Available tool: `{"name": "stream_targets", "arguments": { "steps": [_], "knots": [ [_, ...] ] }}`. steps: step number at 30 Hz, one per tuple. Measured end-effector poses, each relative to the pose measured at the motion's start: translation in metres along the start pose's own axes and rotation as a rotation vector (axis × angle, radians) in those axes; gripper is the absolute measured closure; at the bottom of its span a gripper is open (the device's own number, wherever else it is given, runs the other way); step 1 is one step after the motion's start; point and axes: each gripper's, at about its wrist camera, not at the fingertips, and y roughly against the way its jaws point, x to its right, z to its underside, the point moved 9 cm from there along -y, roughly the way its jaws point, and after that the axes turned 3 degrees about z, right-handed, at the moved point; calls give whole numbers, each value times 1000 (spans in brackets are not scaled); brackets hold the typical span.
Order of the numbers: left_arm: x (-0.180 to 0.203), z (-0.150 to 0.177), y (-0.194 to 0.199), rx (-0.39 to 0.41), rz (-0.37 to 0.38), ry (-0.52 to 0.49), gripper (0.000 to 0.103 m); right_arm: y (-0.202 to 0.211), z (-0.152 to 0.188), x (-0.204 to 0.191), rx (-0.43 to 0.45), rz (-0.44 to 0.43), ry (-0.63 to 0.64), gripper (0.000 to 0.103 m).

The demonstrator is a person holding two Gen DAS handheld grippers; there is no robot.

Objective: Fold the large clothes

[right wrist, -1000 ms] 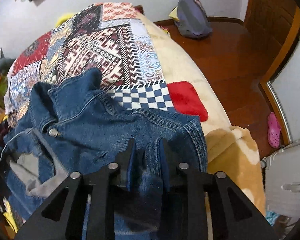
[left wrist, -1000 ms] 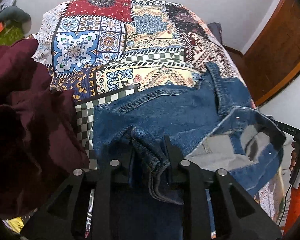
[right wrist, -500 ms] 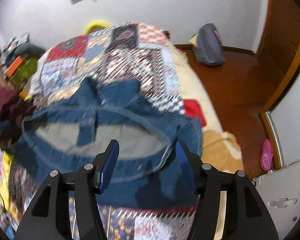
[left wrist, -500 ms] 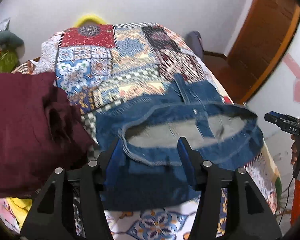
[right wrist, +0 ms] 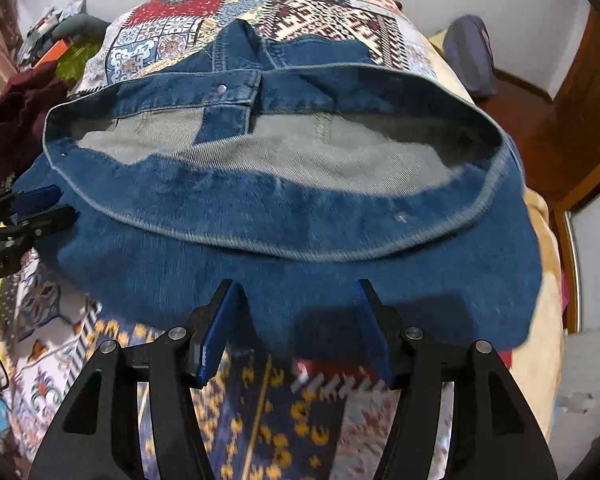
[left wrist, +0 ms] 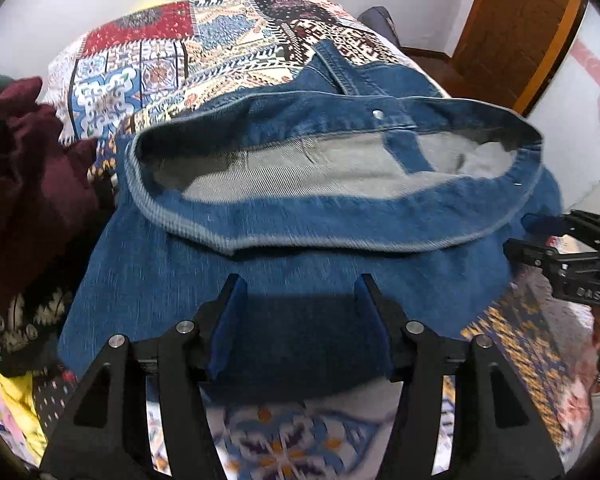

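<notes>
Even, fairly bright indoor light; soft shadows fall under the gripper fingers. Motion blur smears the bedspread, perhaps denim too; fisheye corners vignette black.

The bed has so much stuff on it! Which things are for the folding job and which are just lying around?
For the job:
- denim jacket, spread out on the patterned bedspread
- left gripper, open
- right gripper, jaws opening, nothing pinched

Just lying about:
- maroon garment beside the jacket
- purple bag on the floor
- yellow cloth
</notes>
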Motion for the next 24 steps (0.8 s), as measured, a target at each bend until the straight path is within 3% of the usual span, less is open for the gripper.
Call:
{"name": "stream_targets", "arguments": {
  "steps": [4, 8, 11, 13, 15, 19, 24],
  "knots": [
    [-8, -20, -17, 24, -43, -42, 43, -20, -26, -5, -1, -4, 11, 39],
    [-34, -64, -29, 33, -86, -27, 43, -34, -62, 6, -13, -8, -14, 40],
    [-64, -99, -31, 57, -113, 42, 43, -26, -113, 35, 78, 52, -138, 40],
    [-87, -122, -18, 118, -189, 81, 43, -14, -136, 51, 146, 97, -208, 39],
    [-99, -133, -6, 155, -211, 101, 43, -4, -144, 54, 173, 78, -247, 39],
    [-99, -130, 14, 183, -173, 88, 43, 8, -146, 43, 197, 28, -233, 39],
    [-78, -104, 21, 165, -164, 23, 43, 8, -123, 4, 184, 19, -110, 39]
  ]
}}
